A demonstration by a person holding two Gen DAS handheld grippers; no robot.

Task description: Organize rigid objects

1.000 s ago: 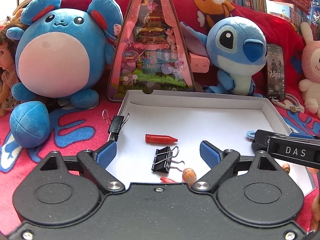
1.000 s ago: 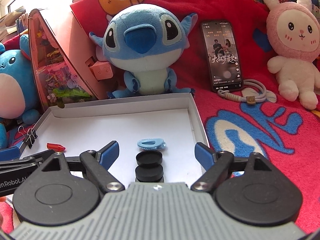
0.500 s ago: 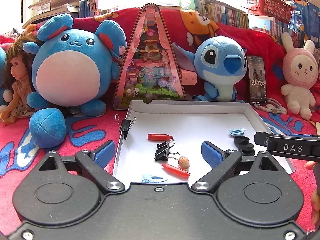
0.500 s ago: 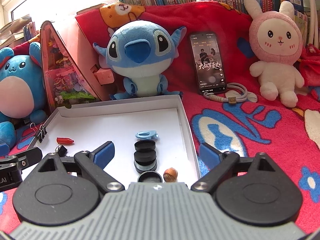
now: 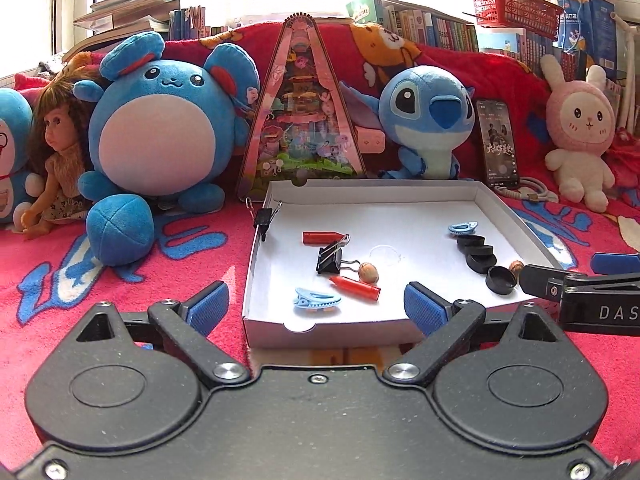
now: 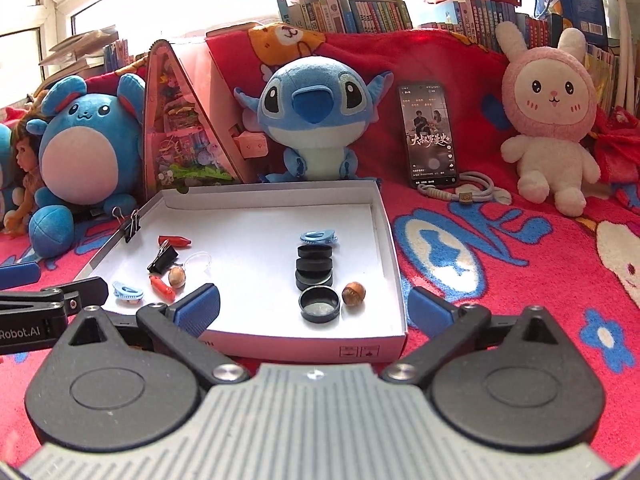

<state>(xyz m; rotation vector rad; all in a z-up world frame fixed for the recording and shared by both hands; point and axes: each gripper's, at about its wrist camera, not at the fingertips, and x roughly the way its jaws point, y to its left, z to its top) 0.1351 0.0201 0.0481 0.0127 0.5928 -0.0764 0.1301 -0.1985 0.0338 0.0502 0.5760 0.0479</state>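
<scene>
A white shallow box lies on the red blanket. In it on the left are two red crayon-like pieces, a black binder clip, a brown nut and a blue hair clip. On the right are a blue clip, a row of black round caps, an open black cap and a second nut. Another binder clip grips the box's left wall. My left gripper and right gripper are open and empty, in front of the box's near wall.
Plush toys stand behind the box: a blue round one, Stitch and a pink rabbit. A pink triangular toy box, a phone with a cable, and a doll are there too. Bookshelves line the back.
Both grippers have pulled back and up from over the box; the whole box and its near wall now show. Both stay open and empty.
</scene>
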